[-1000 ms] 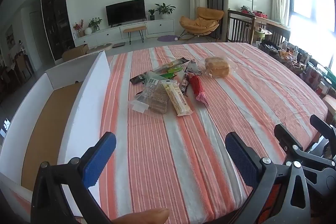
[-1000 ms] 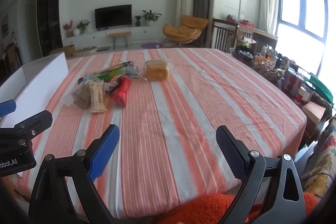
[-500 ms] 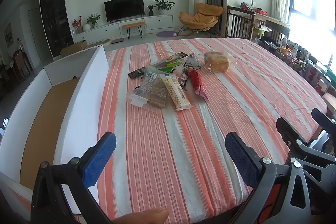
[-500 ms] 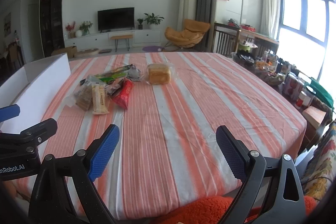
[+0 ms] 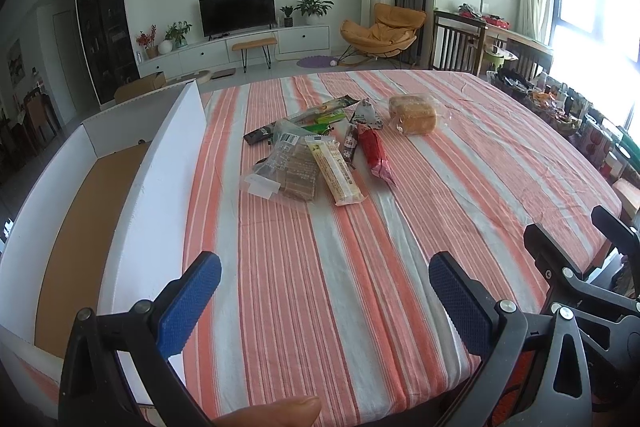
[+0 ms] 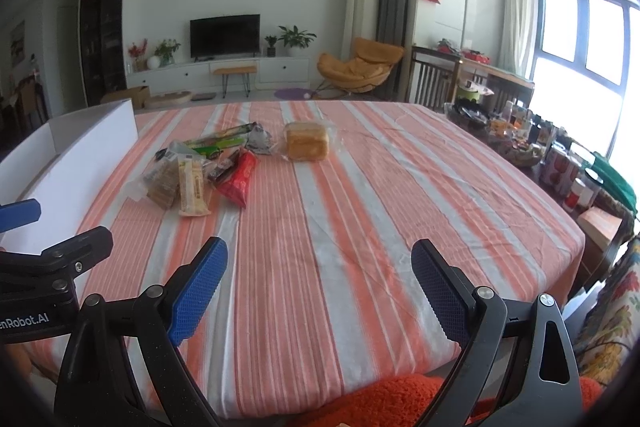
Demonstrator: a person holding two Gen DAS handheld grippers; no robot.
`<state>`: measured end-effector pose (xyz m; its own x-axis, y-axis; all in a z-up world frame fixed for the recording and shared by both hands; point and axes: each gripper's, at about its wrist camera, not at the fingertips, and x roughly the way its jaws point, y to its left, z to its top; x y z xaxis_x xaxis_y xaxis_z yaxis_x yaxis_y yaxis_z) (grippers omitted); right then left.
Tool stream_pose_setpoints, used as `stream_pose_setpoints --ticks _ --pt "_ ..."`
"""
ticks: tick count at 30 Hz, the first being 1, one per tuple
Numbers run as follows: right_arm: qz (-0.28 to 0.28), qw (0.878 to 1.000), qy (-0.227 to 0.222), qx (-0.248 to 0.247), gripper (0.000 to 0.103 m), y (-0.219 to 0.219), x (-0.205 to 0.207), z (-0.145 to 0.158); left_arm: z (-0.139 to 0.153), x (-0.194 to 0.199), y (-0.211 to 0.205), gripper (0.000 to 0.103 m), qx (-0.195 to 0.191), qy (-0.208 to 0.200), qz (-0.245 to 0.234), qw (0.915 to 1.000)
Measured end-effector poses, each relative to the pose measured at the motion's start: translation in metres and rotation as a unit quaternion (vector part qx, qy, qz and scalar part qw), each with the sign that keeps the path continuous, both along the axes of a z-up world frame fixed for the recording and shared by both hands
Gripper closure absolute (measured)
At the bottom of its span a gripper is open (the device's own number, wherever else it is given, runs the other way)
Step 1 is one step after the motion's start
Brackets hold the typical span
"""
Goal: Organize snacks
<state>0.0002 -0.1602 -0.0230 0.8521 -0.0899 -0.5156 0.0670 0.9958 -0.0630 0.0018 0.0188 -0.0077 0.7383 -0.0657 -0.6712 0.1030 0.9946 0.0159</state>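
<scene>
Snacks, a loose pile of crinkly plastic-wrapped packets (image 5: 320,155) | ahead of both released grippers, well apart | left gripper (image 5: 324,301) nearer, right gripper (image 6: 319,289) sees them ahead-left | cream wafer bar (image 5: 334,169) lies lengthwise away | white cardboard box (image 5: 160,163) left.

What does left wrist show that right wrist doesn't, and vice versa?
Only the left wrist view shows the brown cardboard floor inside the white open box, a thumb tip at the bottom edge, and the open right gripper at its right edge.

Only the right wrist view shows the open left gripper at its left edge, the orange fuzzy fabric below the table edge, and a floral cushion.

Both show the orange-and-white striped tablecloth, the pile of wrapped snacks, and the bagged bread loaf.
</scene>
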Motion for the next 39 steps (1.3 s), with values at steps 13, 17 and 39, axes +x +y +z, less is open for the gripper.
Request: stream_pose_setpoints --ticks 13,17,39 --pt "0.001 1.000 0.000 0.000 0.008 0.0009 -0.0001 -0.0006 -0.0027 0.0005 -0.0007 0.000 -0.002 0.003 -0.002 1.0000" --pt "0.002 1.000 -0.002 -0.003 0.008 0.0019 -0.0004 -0.0007 -0.0028 0.0006 -0.0007 0.000 -0.002 0.003 -0.002 1.0000" --pt "0.004 1.000 0.001 -0.003 0.008 0.0025 0.0001 -0.0023 -0.0063 0.0025 -0.0004 0.000 -0.005 0.007 -0.001 1.0000"
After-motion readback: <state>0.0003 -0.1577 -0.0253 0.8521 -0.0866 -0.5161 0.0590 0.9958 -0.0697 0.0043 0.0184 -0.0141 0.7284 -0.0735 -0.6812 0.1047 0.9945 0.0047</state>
